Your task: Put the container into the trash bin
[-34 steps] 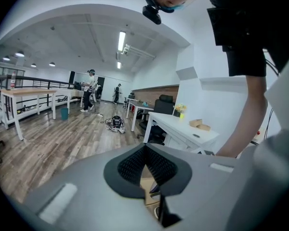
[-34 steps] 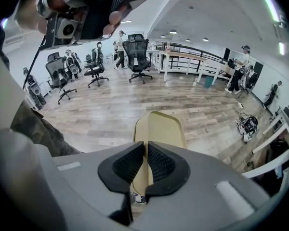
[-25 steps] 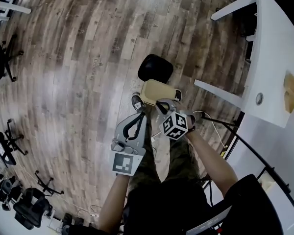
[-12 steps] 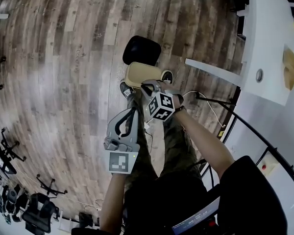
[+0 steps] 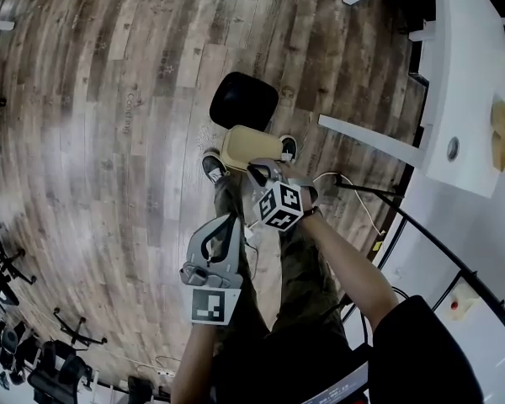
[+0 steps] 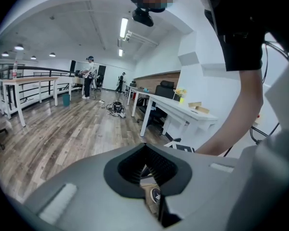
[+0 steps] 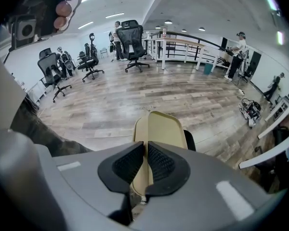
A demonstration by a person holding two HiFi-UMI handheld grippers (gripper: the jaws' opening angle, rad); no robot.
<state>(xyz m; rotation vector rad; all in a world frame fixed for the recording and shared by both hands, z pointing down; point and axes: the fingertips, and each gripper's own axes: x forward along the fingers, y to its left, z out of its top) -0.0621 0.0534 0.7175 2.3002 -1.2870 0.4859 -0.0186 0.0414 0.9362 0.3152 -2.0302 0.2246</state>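
Note:
A flat tan container [image 5: 251, 147] hangs edge-up over the wooden floor, just in front of the round black trash bin [image 5: 244, 99]. My right gripper [image 5: 259, 168] points steeply down and is shut on the container's near rim. In the right gripper view the tan container [image 7: 160, 127] runs out from between the pads of my right gripper [image 7: 146, 150], and the trash bin [image 7: 189, 141] peeks out behind it. My left gripper [image 5: 229, 220] hangs lower left of the container, shut and holding nothing. In the left gripper view my left gripper [image 6: 145, 150] has its pads together.
A white desk [image 5: 471, 99] stands at the right with cables [image 5: 358, 202] on the floor beside it. Office chairs [image 5: 34, 369] crowd the lower left. The person's shoe [image 5: 211, 166] is next to the bin. More office chairs [image 7: 132, 42] and desks stand far off.
Both grippers have sunk toward the floor. The container has come down with the right gripper, which stays shut on it. The left gripper now sits lower in the head view.

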